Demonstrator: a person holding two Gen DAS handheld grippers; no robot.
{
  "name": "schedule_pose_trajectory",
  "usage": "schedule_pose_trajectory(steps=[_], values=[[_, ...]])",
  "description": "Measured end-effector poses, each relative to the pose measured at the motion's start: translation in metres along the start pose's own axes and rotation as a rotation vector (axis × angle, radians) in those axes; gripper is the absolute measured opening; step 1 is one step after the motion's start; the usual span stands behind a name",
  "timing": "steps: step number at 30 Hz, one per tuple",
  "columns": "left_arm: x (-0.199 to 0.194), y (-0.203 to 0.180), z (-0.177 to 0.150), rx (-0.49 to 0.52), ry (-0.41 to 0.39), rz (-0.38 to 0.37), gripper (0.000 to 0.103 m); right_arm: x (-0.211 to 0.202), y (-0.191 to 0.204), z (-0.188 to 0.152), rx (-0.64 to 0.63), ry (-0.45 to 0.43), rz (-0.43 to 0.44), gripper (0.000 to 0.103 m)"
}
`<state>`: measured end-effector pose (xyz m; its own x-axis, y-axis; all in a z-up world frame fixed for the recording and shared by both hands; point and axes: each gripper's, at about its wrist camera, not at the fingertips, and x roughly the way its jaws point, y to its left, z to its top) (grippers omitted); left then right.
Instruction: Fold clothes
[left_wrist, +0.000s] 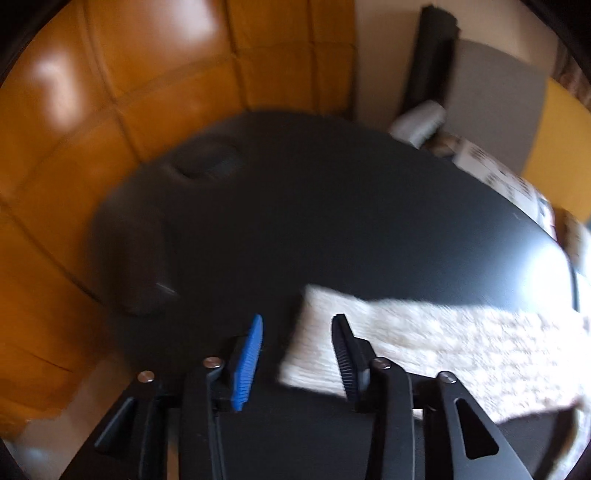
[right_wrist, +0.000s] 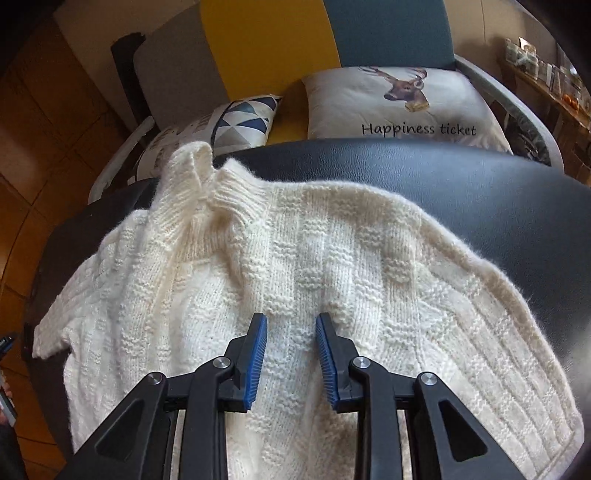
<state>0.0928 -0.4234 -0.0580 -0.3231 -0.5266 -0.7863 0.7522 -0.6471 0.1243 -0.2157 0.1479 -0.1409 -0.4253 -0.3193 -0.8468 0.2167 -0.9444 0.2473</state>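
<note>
A cream knitted sweater (right_wrist: 295, 258) lies spread on a round black table (right_wrist: 480, 192), its collar (right_wrist: 207, 173) towards the far left edge. My right gripper (right_wrist: 291, 321) hovers over the middle of the sweater, jaws a little apart with nothing pinched between the blue pads. In the blurred left wrist view a cream knitted strip of the sweater (left_wrist: 443, 343) lies across the black table (left_wrist: 332, 221). Its ribbed end sits just below my left gripper (left_wrist: 297, 325). That gripper is open, and its pads do not press on the knit.
A sofa with a deer cushion (right_wrist: 399, 107) and a triangle-patterned cushion (right_wrist: 243, 122) stands right behind the table. Wooden floor (left_wrist: 110, 110) surrounds the table on the left. A dark blurred object (left_wrist: 203, 166) rests near the table's far left edge.
</note>
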Motion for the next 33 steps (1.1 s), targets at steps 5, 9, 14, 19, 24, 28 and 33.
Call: schedule_pose_trajectory(steps=[5, 9, 14, 19, 24, 28, 33], values=[[-0.059, -0.035, 0.0, 0.048, -0.133, -0.246, 0.055, -0.001, 0.011, 0.02, -0.094, -0.04, -0.043, 0.027], [-0.078, -0.158, -0.015, 0.308, -0.166, -0.47, 0.055, 0.012, 0.011, 0.037, -0.12, -0.022, -0.038, 0.027], [-0.093, -0.317, -0.033, 0.588, -0.165, -0.671, 0.055, 0.03, 0.006, 0.055, -0.166, -0.011, -0.071, 0.03], [-0.091, -0.426, -0.042, 0.728, -0.135, -0.767, 0.055, 0.046, -0.003, 0.054, -0.212, -0.009, -0.098, 0.03], [-0.039, -0.507, -0.039, 0.775, -0.041, -0.642, 0.055, 0.044, -0.022, 0.054, -0.166, -0.048, -0.124, 0.03], [-0.019, -0.49, -0.032, 0.68, -0.031, -0.629, 0.058, 0.042, -0.038, 0.057, -0.118, -0.072, -0.146, 0.03], [-0.018, -0.487, -0.024, 0.647, -0.021, -0.598, 0.062, 0.038, -0.044, 0.061, -0.084, -0.056, -0.176, 0.03]])
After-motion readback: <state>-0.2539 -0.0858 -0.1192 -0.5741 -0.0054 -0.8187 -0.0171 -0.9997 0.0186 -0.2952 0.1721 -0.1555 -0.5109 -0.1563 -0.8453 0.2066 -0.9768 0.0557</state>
